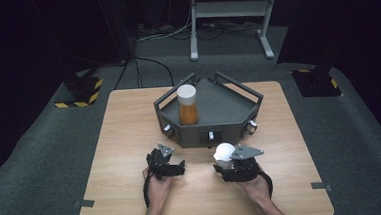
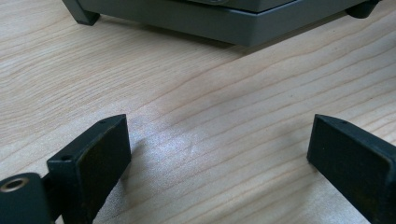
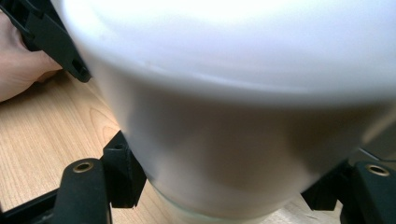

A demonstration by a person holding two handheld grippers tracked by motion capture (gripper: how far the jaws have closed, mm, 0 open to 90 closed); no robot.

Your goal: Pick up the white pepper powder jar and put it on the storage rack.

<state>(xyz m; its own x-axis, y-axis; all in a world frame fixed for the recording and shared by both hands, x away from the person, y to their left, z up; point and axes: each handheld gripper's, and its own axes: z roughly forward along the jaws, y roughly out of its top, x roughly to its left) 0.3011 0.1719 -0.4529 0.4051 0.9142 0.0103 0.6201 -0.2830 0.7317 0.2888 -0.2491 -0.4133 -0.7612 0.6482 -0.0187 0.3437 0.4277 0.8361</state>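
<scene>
Right tool: the right tool [image 1: 225, 166] is clamped around a white round-topped object [image 1: 224, 152], which sits between its jaws (in the right gripper view the white object [image 3: 243, 107] swells up close between both black jaws).
White object: held just above the counter [image 1: 120, 142], near the middle of its near half, right in front of the grey tray.
Left tool: the left tool [image 1: 168, 168] rests with its jaws spread wide and nothing between them; bare wood shows between them in the left gripper view [image 2: 219, 154].
Grey tray: an angular grey tray [image 1: 228, 110] with handles stands at the far middle of the counter.
Jar: a white-capped jar [image 1: 187, 105] of amber contents stands upright in the tray's left part.
</scene>
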